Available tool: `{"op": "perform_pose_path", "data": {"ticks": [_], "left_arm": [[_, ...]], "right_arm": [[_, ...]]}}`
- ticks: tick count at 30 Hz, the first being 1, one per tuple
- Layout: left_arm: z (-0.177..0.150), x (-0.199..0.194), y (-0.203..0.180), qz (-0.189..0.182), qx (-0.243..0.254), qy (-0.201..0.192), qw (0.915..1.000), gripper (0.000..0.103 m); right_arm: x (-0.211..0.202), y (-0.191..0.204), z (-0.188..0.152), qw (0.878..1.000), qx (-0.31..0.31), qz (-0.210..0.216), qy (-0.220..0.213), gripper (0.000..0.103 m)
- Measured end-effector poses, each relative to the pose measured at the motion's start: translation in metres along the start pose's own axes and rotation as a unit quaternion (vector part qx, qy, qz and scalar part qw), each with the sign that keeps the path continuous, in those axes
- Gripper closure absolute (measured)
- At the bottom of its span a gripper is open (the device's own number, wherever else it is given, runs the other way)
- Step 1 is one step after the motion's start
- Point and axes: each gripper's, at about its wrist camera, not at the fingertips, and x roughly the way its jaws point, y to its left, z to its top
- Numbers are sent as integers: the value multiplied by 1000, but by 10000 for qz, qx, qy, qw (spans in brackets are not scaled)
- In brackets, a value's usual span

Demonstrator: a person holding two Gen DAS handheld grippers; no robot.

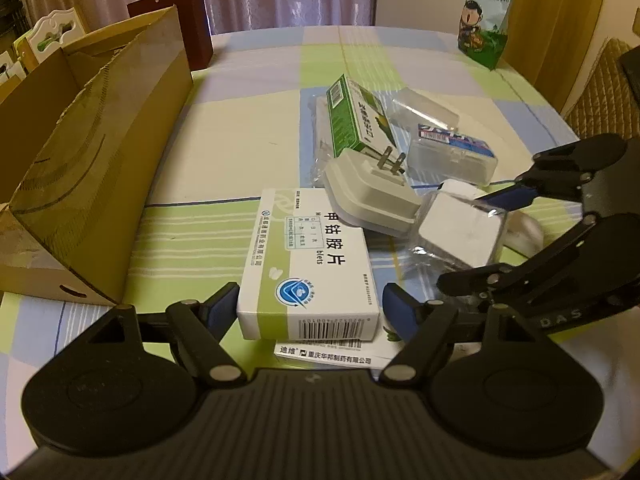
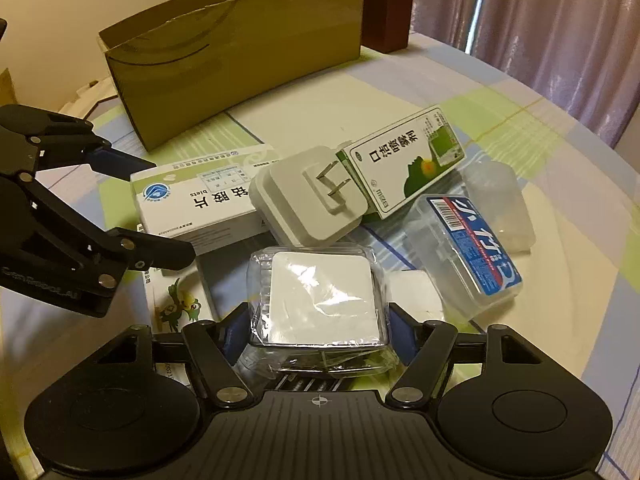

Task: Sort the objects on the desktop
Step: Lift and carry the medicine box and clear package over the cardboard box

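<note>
A white-and-green medicine box (image 1: pixel 308 264) (image 2: pixel 200 200) lies on a flatter box (image 1: pixel 328 354). My left gripper (image 1: pixel 310 304) (image 2: pixel 168 208) is open and straddles its near end, with a thin gap at the right finger. A clear plastic case holding a white square (image 2: pixel 316 304) (image 1: pixel 460 236) sits between the fingers of my right gripper (image 2: pixel 318 330) (image 1: pixel 478 240), and both pads press its sides. Beyond lie a white plug adapter (image 1: pixel 368 196) (image 2: pixel 312 200), a green carton (image 1: pixel 360 120) (image 2: pixel 404 160) and a clear box with a blue label (image 1: pixel 456 152) (image 2: pixel 472 252).
An open cardboard box (image 1: pixel 100 160) (image 2: pixel 240 52) stands on the left of the checked tablecloth (image 1: pixel 260 100), with a dark red box (image 1: pixel 176 28) behind it. A green snack bag (image 1: pixel 488 12) stands at the far right. A chair back (image 1: pixel 600 92) is beside the table.
</note>
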Motion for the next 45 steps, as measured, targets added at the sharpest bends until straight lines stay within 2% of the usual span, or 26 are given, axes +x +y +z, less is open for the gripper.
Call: {"op": "perform_pose_path", "data": {"ticks": [4, 12, 16, 22, 26, 29, 37, 41, 45], "left_arm": [[-5, -8, 6, 19, 34, -67, 10000, 35], [-14, -25, 19, 58, 102, -202, 9997, 36], [-36, -43, 35, 125, 48, -213, 9997, 36], [-70, -54, 54, 230, -71, 39, 9997, 35], [-81, -49, 56, 246, -136, 219, 9994, 34], [-80, -43, 56, 244, -161, 257, 9992, 27], [-71, -21, 55, 283, -121, 337, 9990, 27], [-66, -20, 56, 328, -80, 299, 9990, 35], [-64, -27, 56, 362, -49, 212, 9991, 36]], "right_arm": [[-8, 1, 0, 9999, 96, -46, -68, 34], [-25, 4, 0, 9993, 289, -137, -203, 34], [-31, 12, -1, 9990, 344, -147, -235, 34], [-30, 27, -4, 9991, 334, -169, -179, 34], [-27, 31, -3, 9991, 335, -219, -142, 34], [-26, 33, 0, 9991, 298, -266, -122, 34], [-23, 28, 4, 9988, 273, -412, -43, 34], [-23, 26, 4, 9986, 288, -444, -27, 34], [-25, 25, 3, 9983, 328, -477, -52, 34]]}}
